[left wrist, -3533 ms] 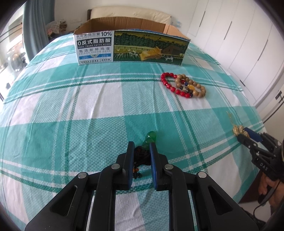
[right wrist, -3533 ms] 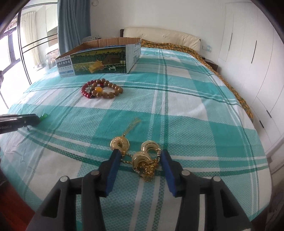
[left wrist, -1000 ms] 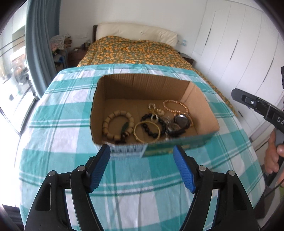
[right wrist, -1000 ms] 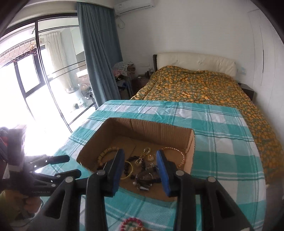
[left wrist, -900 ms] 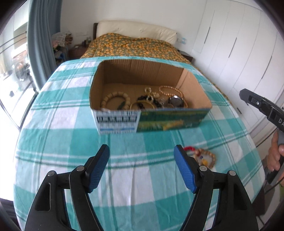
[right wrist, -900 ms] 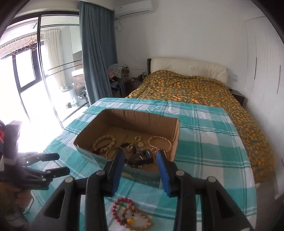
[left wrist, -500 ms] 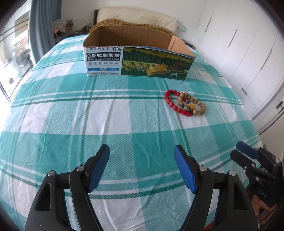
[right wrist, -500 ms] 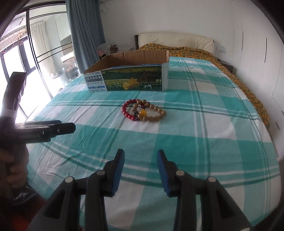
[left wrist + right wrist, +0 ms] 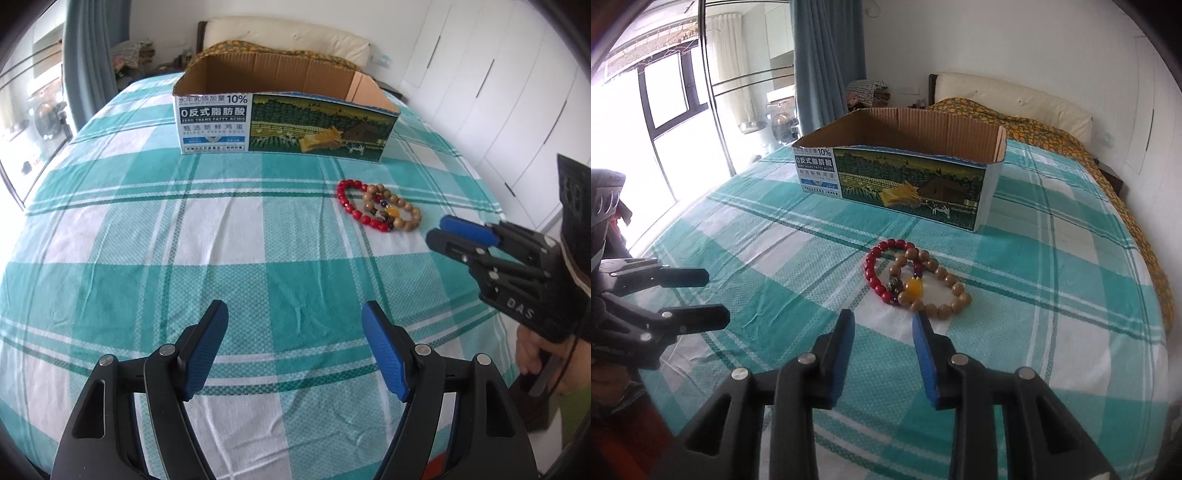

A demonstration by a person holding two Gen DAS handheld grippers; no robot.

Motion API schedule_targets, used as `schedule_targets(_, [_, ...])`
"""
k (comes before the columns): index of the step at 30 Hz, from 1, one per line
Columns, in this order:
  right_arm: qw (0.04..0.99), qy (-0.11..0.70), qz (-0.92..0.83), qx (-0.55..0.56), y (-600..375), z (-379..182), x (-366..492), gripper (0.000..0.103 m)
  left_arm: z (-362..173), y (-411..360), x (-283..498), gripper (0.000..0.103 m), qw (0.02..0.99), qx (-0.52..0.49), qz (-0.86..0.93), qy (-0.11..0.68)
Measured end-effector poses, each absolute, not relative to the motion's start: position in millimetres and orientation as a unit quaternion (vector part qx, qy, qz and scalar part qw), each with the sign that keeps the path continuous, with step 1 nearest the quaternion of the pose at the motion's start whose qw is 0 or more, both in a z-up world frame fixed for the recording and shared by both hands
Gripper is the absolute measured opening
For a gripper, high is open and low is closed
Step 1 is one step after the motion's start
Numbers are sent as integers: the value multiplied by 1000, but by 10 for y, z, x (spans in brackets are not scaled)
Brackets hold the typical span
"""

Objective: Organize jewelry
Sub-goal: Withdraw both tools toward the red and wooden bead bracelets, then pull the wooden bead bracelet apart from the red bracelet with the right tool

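A red bead bracelet (image 9: 349,206) (image 9: 877,271) and a wooden bead bracelet (image 9: 400,212) (image 9: 945,288) with a yellow bead lie overlapping on the checked teal cloth. My right gripper (image 9: 882,319) is open and empty, low over the cloth just short of them; it also shows in the left wrist view (image 9: 437,229). My left gripper (image 9: 295,314) is wide open and empty, well left of the bracelets; it shows in the right wrist view (image 9: 713,297). The open cardboard box (image 9: 284,125) (image 9: 905,173) stands behind; its inside is hidden.
The cloth (image 9: 147,229) covers a rounded table that drops off at the near and side edges. A bed with an orange patterned cover (image 9: 1034,125) lies behind the box. White wardrobes (image 9: 498,92) stand to the right, a window (image 9: 665,96) to the left.
Both grippers came down from above the box, where each dropped its jewelry. In the last half second my right gripper moved forward to the two bracelets; my left stayed low and wide open.
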State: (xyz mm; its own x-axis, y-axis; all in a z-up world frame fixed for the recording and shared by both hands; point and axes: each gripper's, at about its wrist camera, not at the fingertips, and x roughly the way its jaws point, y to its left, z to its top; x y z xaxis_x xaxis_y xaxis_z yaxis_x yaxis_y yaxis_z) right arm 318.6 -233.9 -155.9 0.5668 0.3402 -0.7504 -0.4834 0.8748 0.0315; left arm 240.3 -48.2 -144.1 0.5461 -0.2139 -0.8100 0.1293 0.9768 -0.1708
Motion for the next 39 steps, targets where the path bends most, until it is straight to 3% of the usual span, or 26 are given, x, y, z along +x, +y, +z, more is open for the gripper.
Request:
schedule_targets(7, [837,427,280,-197,-2163,-1851,3473,28,-1449,-451,2399,77,879,-49,-96,464])
schedule_targets(9, [828,434,280,-218,-2151,-1876,3473,22,-1470,-419,2400,77,878,-53,-94,466])
schedule_targets(10, [825,438,280,-222,-2153,-1890,3466,13,-1485,-405,2404,77,877,-54,-93,468])
schedule_targets(12, [824,443,278,-217,-2169,-1882,3465,12,-1516,-386,2417,77,876,-56,-92,471])
schedule_targets(22, [844,476,216,119,-3235,-1661,3231,12,-1561,-360,2424,77,873,-56,-92,476])
schedule_targets(26, [862,477,110,133,-3664,-1740,2975,16,-1574,-440,2463,77,871,-49,-103,478])
schedule_targets(29, [874,463,48,138,-3889,-1768,2756,32,-1534,-572,2535,77,872,-35,-119,474])
schedule_targets(37, [890,416,20,187,-3987,-1720,2303,33,-1323,-1288,2938,76,880,50,-200,428])
schedule_targets(39, [893,408,27,189,-3921,-1705,2245,33,-1372,-1493,3062,72,877,71,-213,424])
